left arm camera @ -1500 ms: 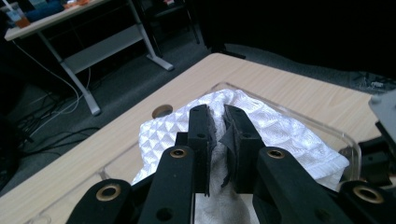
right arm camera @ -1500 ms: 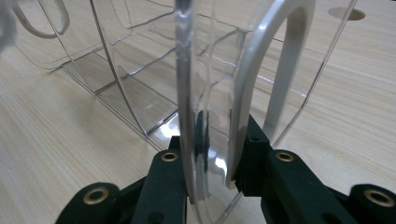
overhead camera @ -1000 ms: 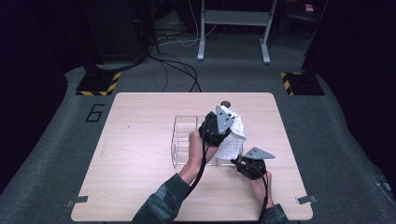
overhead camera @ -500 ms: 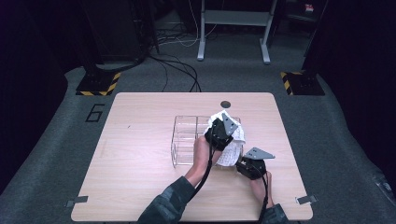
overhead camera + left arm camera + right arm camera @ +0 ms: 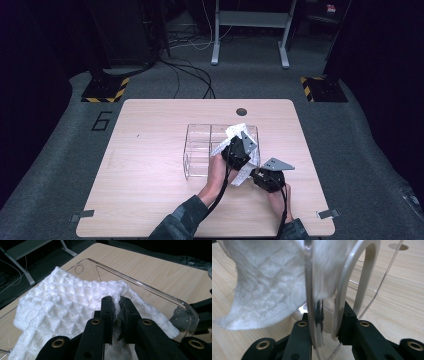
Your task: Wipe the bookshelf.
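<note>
On the table (image 5: 150,165) a divided box (image 5: 197,150) stands right of the middle, its compartments in two rows. A cloth (image 5: 239,131) lies in the box's right-hand end and drapes over the near right wall, hanging outside toward the table's near edge. The left gripper (image 5: 239,150) sits above that right end, over the cloth, and in its own view its jaws pinch a fold of the cloth (image 5: 62,305) inside the box rim (image 5: 150,288). The right gripper (image 5: 262,177) lies just near and right of the box, its jaws clamped on the box wall (image 5: 312,315), with the cloth (image 5: 262,290) hanging to the left of them. A hole (image 5: 242,111) lies in the tabletop behind the box, near the far edge.
</note>
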Demonstrator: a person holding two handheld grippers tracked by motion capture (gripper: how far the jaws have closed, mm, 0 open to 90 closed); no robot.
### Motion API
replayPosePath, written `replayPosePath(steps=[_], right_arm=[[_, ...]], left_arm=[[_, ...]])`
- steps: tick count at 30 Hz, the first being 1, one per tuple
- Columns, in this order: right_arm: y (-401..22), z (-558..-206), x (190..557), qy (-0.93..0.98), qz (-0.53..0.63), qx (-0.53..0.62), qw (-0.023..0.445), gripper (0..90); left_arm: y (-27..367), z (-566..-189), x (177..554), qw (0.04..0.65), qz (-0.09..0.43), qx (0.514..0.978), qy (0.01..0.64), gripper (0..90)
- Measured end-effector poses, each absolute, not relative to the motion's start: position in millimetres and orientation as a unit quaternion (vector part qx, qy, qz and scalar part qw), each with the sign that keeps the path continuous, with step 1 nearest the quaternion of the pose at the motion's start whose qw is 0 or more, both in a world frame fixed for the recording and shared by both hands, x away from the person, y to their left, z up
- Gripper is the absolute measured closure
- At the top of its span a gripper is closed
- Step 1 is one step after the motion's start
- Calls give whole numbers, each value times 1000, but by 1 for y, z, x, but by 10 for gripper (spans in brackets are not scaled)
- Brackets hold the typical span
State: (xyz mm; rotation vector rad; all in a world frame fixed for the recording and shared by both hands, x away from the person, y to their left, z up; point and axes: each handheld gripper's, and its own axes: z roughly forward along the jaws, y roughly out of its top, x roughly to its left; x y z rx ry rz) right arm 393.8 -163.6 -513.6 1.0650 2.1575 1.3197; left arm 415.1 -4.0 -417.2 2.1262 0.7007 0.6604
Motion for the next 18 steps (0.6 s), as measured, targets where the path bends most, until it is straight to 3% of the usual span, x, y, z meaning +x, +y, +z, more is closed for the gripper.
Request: replayPosePath(steps=[18], right_arm=[[-164, -514, 394, 771, 471, 381, 197, 758]], left_arm=[[-3, -446, 402, 391, 239, 847, 269, 823]])
